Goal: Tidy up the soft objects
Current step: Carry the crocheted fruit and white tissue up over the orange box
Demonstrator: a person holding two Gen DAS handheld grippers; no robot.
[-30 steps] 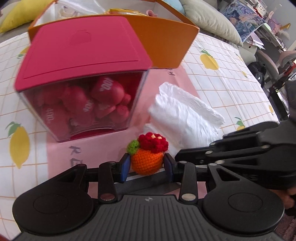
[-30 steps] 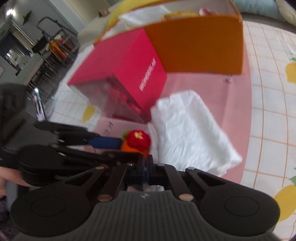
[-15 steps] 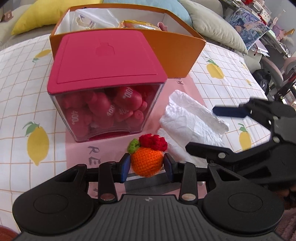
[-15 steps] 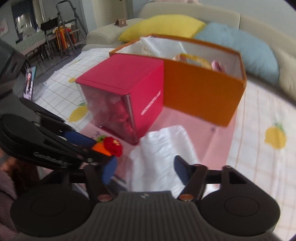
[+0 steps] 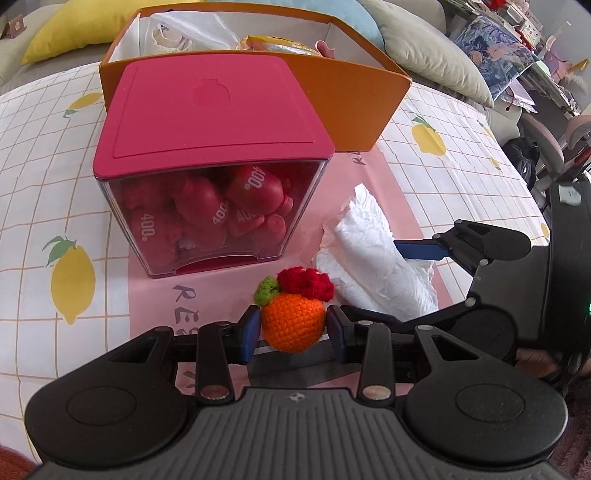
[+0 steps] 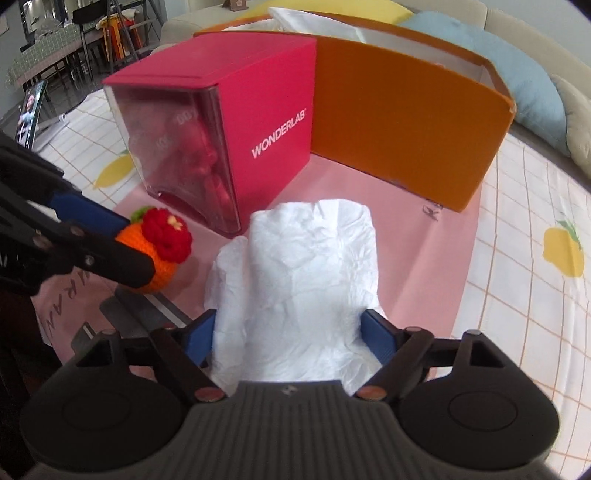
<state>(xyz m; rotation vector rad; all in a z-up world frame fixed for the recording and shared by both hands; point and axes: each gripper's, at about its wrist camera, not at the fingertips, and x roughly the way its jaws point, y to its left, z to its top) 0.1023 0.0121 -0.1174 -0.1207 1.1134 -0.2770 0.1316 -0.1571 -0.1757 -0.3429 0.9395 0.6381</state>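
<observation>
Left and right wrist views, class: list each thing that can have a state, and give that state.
Crocheted orange: gripped in left claw.
Right claw: open, jaws just opened, straddling the white bundle.
White bundle: crumpled, lying on the pink mat.
Red-lidded box: lid on, full.
Orange box: open-topped.

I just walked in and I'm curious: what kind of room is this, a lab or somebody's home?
Most likely a home living room. Cushions line a sofa behind a table with a lemon-print cloth, and dining chairs stand further back.

Lemon-print tablecloth (image 5: 44, 177); pink mat (image 6: 417, 236) carrying red-lidded box (image 5: 207, 110), orange box (image 6: 406, 122), white bundle (image 6: 306, 280), possibly diaper.
</observation>
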